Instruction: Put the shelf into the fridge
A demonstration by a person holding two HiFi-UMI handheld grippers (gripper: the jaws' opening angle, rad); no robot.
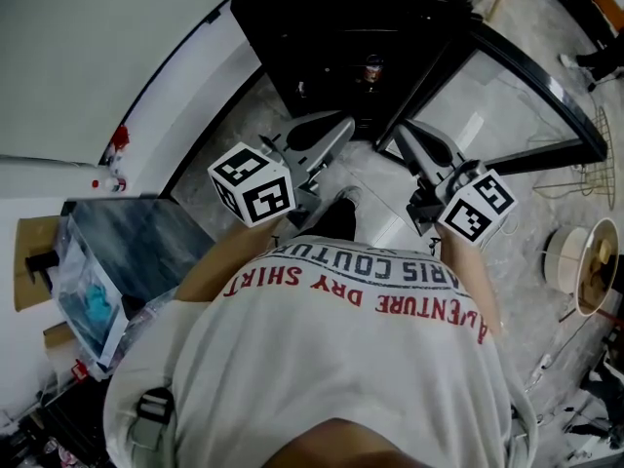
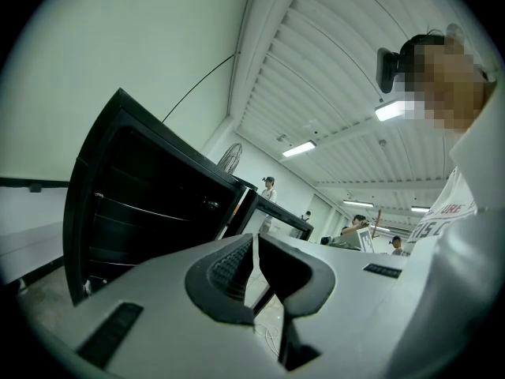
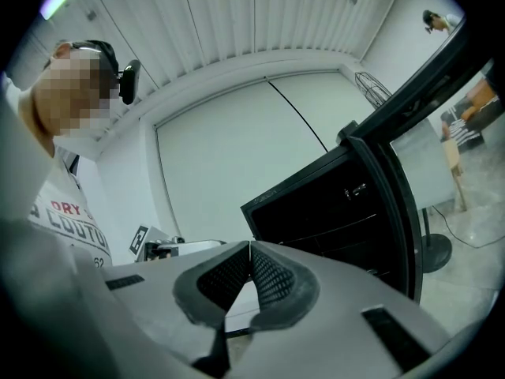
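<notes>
Left gripper view shows the left tool (image 2: 254, 243) clenched on nothing, pads meeting, and the right tool (image 3: 250, 249) is likewise clenched and empty. Both point level toward the black fridge (image 1: 341, 27) in the upper middle of the head view, its glass door (image 1: 487, 105) standing open to the upper right. Pale wire lines (image 2: 126, 205) cross the dark cabinet, and 1 small can-like item (image 1: 372, 67) sits deep inside. Neither tool holds the shelf; a thin wire frame (image 1: 577, 181) on the floor (image 1: 526, 261) at the right edge, beyond the door, is probably it. To do this well, the 2 tools should take opposite edges, keep it flat, and slide it in clear of the can. At lower left, a clear box (image 1: 93, 271) holds something blue (image 1: 97, 305).
</notes>
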